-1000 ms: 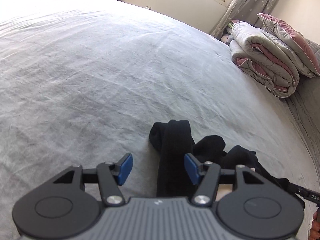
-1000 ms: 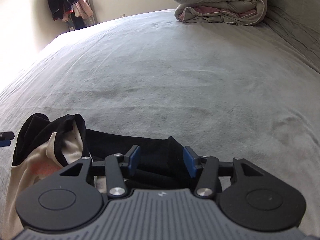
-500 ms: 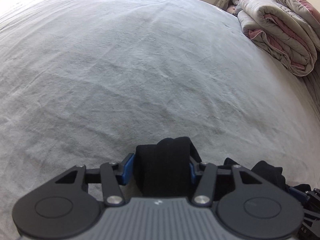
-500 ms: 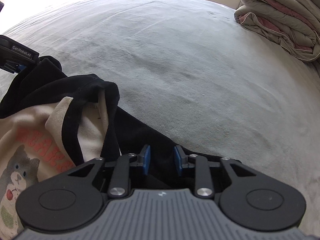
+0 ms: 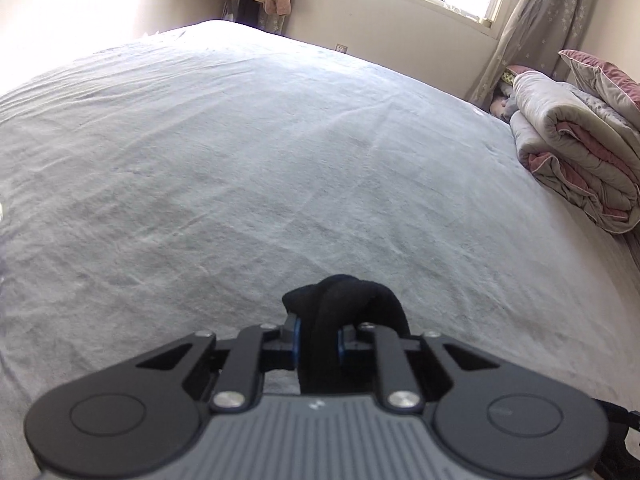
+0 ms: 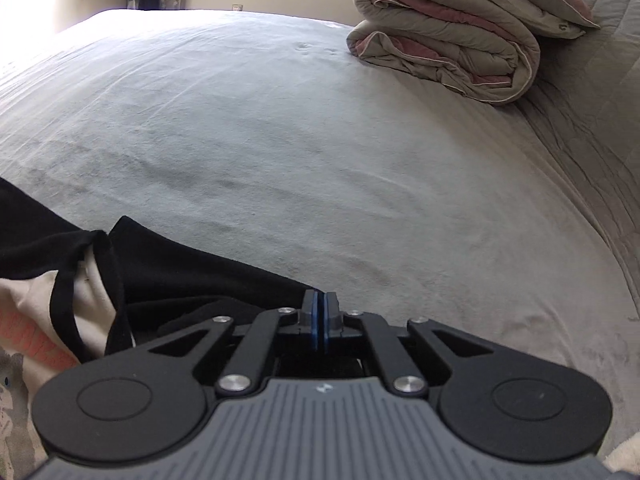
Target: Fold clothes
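Jaws newly closed, apparently pinching garment (image 5: 344,300).

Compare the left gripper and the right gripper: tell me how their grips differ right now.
The left gripper has a thick black roll of the garment bulging between its pads; the right gripper has its pads almost together, with no fabric visible between them. The left's jaws stand slightly apart; the right's look shut. Both have just been closing and point down at the grey bed.

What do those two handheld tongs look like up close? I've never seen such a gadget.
Both look alike. The left tongs and right tongs have black linkage arms with silver pivot screws, blue pads on the fingertips, two round black discs either side, and a grey ribbed body bearing a small white mark. No cables or sleeves show.
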Tool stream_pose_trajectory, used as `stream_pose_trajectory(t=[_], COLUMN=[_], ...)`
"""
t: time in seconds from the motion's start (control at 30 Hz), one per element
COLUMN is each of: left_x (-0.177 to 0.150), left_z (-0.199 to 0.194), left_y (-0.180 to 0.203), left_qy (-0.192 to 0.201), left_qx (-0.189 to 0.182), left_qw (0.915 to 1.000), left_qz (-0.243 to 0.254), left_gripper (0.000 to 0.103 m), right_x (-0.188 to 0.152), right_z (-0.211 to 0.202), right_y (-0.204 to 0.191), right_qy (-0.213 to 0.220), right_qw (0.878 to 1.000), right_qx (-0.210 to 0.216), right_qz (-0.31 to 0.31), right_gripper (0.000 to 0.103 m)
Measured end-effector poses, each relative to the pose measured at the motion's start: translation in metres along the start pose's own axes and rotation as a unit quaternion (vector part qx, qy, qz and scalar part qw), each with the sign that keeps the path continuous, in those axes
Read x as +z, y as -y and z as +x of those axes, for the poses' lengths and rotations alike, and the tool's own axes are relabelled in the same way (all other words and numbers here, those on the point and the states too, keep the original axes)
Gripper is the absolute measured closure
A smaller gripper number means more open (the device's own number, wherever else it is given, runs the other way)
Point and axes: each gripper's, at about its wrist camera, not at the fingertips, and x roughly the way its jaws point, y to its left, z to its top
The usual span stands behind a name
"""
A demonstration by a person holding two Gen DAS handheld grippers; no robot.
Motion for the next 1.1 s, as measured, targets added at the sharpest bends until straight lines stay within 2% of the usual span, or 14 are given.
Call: stream_pose_trajectory(t=[0.13,0.23,0.57,0.73,0.8,0.83,0.9,1.03,1.1], left_x=[-0.009,-0.021,-0.079,-0.098,-0.1,-0.1,-0.096,-0.085,-0.08], left_z=[-0.017,-0.027,-0.051,-0.054,-0.058,-0.061,-0.068,-0.083,-0.089], left_y=[-0.028,-0.047,-0.083,-0.089,-0.091,-0.09,-0.087,-0.075,-0.068], left_qy=[0.004,-0.006,-0.048,-0.072,-0.075,-0.075,-0.072,-0.056,-0.048], left_qx=[0.015,0.015,0.016,0.02,0.017,0.015,0.011,0.009,0.005], left_qw=[0.9997,0.9993,0.9971,0.9962,0.996,0.9962,0.9969,0.9983,0.9984], left_qz=[-0.02,-0.035,-0.057,-0.045,-0.044,-0.04,-0.029,0.01,0.031], left_gripper=[0.088,0.087,0.087,0.083,0.074,0.072,0.068,0.062,0.055], right_x=[-0.006,-0.016,-0.069,-0.094,-0.098,-0.098,-0.097,-0.089,-0.082], right_z=[-0.013,-0.023,-0.04,-0.044,-0.052,-0.056,-0.063,-0.073,-0.075], right_y=[0.031,0.053,0.099,0.108,0.11,0.11,0.108,0.099,0.094], right_qy=[0.001,-0.004,-0.041,-0.059,-0.056,-0.054,-0.049,-0.04,-0.038], right_qw=[0.998,0.996,0.989,0.987,0.987,0.988,0.989,0.993,0.994], right_qx=[-0.05,-0.07,-0.095,-0.089,-0.078,-0.072,-0.064,-0.049,-0.034], right_qz=[0.032,0.054,0.104,0.119,0.125,0.127,0.123,0.104,0.094], right_gripper=[0.102,0.102,0.103,0.103,0.103,0.103,0.092,0.09,0.089])
